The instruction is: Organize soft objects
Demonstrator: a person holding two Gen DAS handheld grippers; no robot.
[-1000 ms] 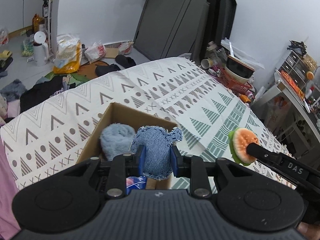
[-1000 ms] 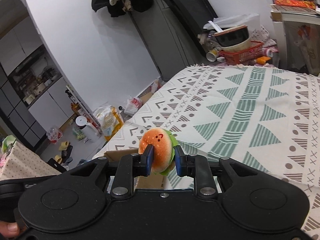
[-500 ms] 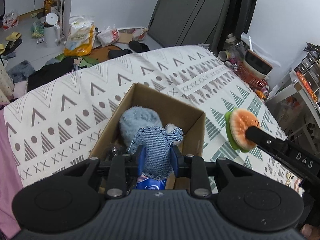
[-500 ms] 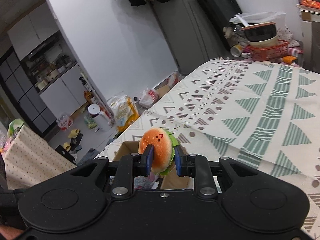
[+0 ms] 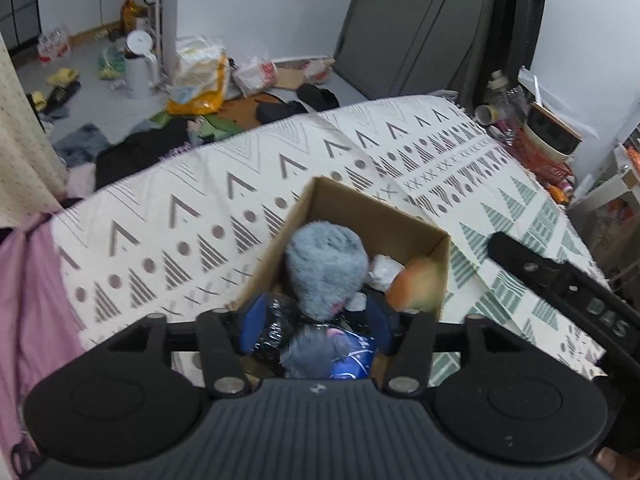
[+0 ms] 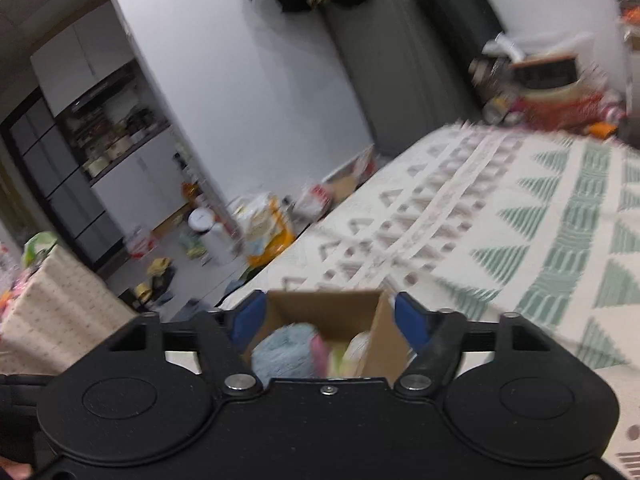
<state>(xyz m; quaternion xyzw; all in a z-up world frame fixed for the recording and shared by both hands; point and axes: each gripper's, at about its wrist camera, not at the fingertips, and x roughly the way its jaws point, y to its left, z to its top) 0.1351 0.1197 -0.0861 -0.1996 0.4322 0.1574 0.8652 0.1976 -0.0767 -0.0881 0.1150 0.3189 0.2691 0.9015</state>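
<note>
- With both pairs of tongs spread wide and gripping nothing, the relation that matters is straight down: the left tongs [image 5: 316, 320] hang directly over the near end of the cardboard box [image 5: 384, 216], and the denim toy [image 5: 316, 350] lies just below and between the blue pads, inside the box.
- The right tongs [image 6: 328, 320] are likewise open and empty; in the right wrist view the box [image 6: 320, 312] sits framed between their pads, a little ahead and below. From the left wrist view the right tongs [image 5: 520, 258] reach in from the right, beside the box's right wall, not over its middle.
- The burger plush [image 5: 416, 284] is blurred, against the inside of the box's right wall; whether it has settled or is in the air I cannot tell.
- The left tongs look the nearer of the two to the box contents; I judge that either pair only needs to lift clear, since nothing is held.
- Deeper in the box, the fluffy blue roll [image 5: 326, 268] stands in the middle, its long axis running from the near end toward the far end; a shiny dark wrapper [image 5: 272, 332] and a white crumpled item [image 5: 384, 270] lie around it.
- The box rests on the patterned bed cover [image 5: 180, 236], toward the near edge of the bed, roughly midway along it; the far part of the cover is bare.
- Both toys are small, soft and light, so they should stay where they land.
</note>
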